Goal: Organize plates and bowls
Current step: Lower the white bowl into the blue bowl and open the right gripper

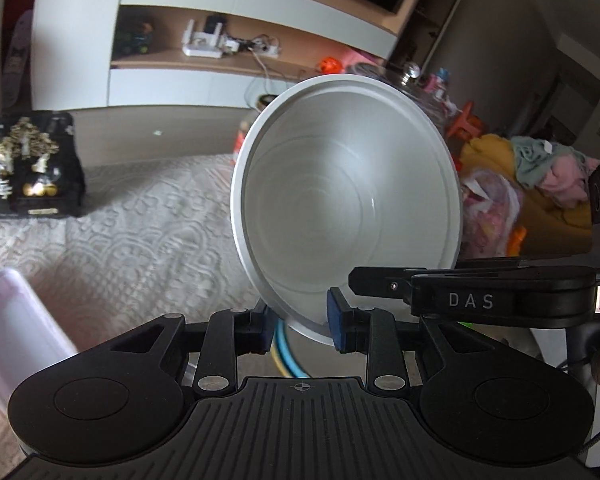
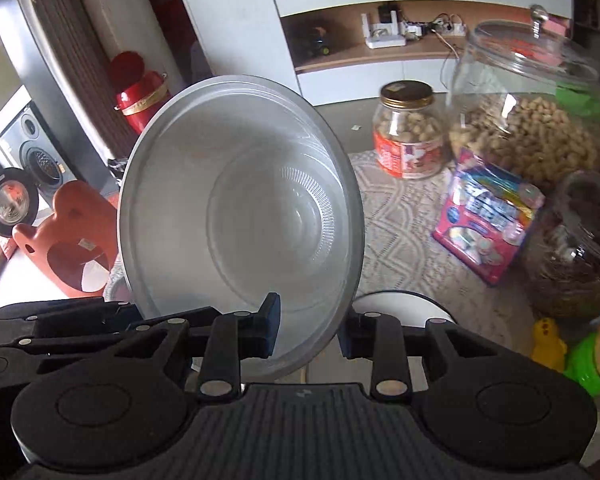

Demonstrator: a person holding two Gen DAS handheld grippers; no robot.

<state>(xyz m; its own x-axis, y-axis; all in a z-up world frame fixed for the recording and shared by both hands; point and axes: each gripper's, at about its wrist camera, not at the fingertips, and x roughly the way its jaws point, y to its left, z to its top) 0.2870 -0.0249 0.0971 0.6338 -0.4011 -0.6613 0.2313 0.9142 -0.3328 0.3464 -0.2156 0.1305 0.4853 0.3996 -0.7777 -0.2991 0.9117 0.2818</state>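
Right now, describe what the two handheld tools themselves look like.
Both are matte black. The left tool has a ribbed centre plate bearing a small crosshair mark, two round side discs, silver pivot pins and blue finger pads. The right tool has the same build; seen from the left wrist, its side reads "DAS" in white.

Left claw (image 1: 302,326) clamping tilted white bowl (image 1: 346,200) rim, patterned tablecloth (image 1: 140,232) beneath, possibly blurred shelving (image 1: 220,32) behind
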